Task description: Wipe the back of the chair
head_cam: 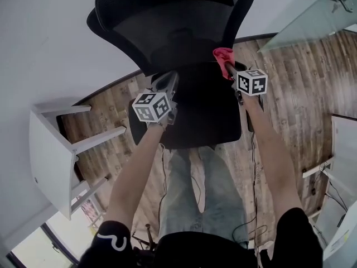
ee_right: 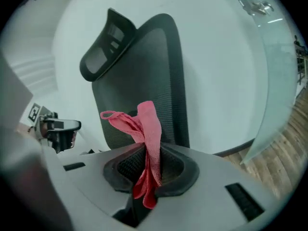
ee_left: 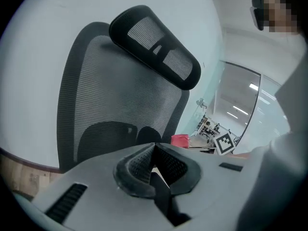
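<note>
A black mesh office chair faces me, its backrest (head_cam: 167,32) (ee_left: 120,95) (ee_right: 149,66) upright against a white wall, with the headrest (ee_left: 159,52) (ee_right: 103,47) on top. My right gripper (head_cam: 227,67) (ee_right: 151,148) is shut on a red cloth (head_cam: 223,54) (ee_right: 144,124) that sticks up from between the jaws, over the seat's (head_cam: 206,110) right side, just short of the backrest. My left gripper (head_cam: 167,80) (ee_left: 155,146) is shut with nothing in it, over the seat's left side. The left gripper view also catches the cloth (ee_left: 180,139).
A white shelf unit (head_cam: 56,149) stands on the wood floor at the left. A glass panel (head_cam: 307,15) runs along the back right, and white furniture (head_cam: 343,149) sits at the right. Cables (head_cam: 252,166) trail on the floor beside the chair.
</note>
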{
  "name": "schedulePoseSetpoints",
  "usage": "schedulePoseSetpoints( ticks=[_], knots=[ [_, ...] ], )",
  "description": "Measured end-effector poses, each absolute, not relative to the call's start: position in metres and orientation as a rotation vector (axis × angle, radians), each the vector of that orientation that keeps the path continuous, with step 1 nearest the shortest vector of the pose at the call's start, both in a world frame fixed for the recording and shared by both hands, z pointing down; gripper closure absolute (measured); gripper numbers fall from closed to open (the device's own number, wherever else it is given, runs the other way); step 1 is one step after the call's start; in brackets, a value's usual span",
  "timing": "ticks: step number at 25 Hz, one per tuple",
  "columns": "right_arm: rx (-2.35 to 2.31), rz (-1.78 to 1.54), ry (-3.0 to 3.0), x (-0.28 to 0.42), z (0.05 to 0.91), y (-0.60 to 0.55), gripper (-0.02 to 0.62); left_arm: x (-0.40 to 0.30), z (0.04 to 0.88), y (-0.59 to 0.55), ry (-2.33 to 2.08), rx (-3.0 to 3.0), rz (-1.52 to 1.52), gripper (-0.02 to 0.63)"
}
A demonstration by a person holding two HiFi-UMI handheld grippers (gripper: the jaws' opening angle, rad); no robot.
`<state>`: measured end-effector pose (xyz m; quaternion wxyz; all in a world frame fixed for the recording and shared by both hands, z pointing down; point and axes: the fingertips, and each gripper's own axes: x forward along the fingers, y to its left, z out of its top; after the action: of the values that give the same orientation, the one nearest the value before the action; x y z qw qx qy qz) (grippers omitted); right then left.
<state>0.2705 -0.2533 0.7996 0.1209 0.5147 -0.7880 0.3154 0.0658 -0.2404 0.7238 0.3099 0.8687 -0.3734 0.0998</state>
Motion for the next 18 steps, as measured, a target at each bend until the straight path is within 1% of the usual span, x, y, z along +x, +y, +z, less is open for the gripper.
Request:
schedulePoseSetpoints(
  ticks=[4,9,18],
  knots=[
    [1.375,0.814,-2.464,0.239,0.747,-0.226,0.526,0.062,0.692,-0.219,-1.016,2.311,0.224,0.581],
    [1.358,0.756,-2.534,0.219,0.681,-0.204,0.528,0.046,0.649,-0.194,-1.073,2.327,0.178,0.581],
    [1.357,0.721,-2.541,0.185,0.584,-0.098,0.528,0.0,0.56,-0.097,-1.15,2.37,0.114,0.581]
  ],
)
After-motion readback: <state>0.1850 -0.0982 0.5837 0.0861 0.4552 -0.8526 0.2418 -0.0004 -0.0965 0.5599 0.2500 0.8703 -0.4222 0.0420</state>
